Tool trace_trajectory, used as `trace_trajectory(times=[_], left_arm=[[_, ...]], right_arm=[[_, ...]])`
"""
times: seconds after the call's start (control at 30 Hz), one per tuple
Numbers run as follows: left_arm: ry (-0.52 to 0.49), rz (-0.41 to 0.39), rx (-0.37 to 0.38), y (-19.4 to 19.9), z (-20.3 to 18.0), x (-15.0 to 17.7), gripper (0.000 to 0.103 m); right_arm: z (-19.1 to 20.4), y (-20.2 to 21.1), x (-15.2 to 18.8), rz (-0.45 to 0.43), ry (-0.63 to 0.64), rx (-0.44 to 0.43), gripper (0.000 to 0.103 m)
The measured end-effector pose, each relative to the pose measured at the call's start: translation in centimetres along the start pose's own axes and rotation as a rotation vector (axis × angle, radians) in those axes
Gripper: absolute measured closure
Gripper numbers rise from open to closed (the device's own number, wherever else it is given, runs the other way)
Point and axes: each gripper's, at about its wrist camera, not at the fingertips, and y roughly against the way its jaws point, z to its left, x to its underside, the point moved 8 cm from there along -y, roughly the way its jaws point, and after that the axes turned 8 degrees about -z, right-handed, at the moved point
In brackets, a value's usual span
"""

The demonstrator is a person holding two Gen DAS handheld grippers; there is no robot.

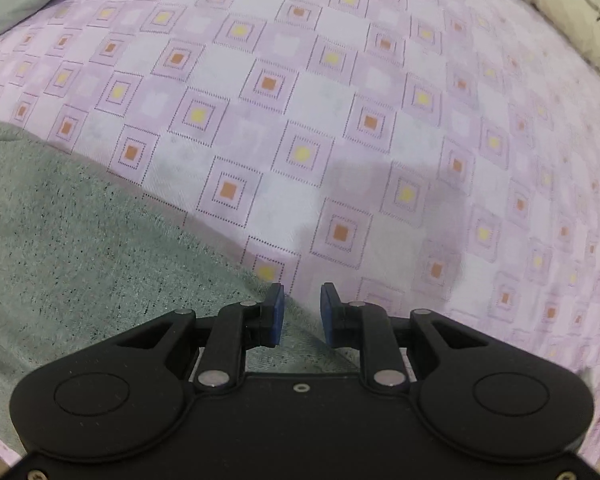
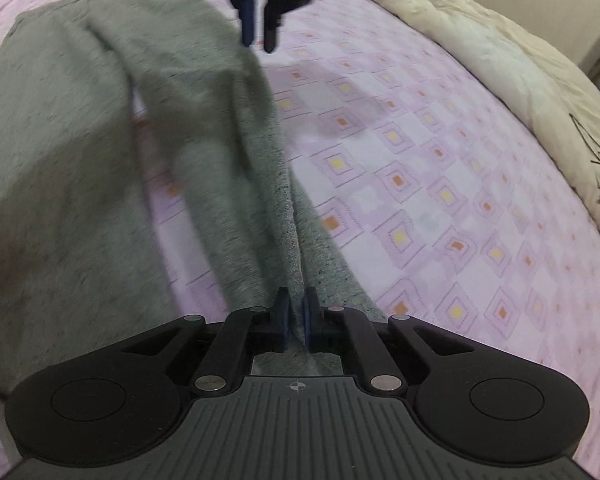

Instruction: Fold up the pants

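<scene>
Your right gripper (image 2: 296, 316) is angling down, pinching the grey pants (image 2: 100, 128); your left gripper (image 1: 302, 314) is pointing down, fingers half-apart, gripping nothing.

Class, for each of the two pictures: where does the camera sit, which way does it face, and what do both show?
Left wrist: on the left gripper, facing down on the bedsheet beside the grey pants; its jaws open.
Right wrist: on the right gripper, facing down and forward along the pants it pinches; the left gripper shows ahead.
Shared: pants, sheet, cream quilt.
</scene>
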Motion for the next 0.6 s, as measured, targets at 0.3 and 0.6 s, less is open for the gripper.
trace_trajectory(times=[0.3, 0.6], left_arm=[[0.046, 0.099, -0.067, -2.7, 1.1, 1.9, 0.072], [0.115, 0.003, -0.029, 0.4, 2.3, 3.2, 0.063]], right_arm=[[-0.7, 0.4, 0.1, -0.011, -0.019, 0.002, 0.096], [-1.6, 1.8, -0.6, -0.06, -0.084, 0.028, 0.096]])
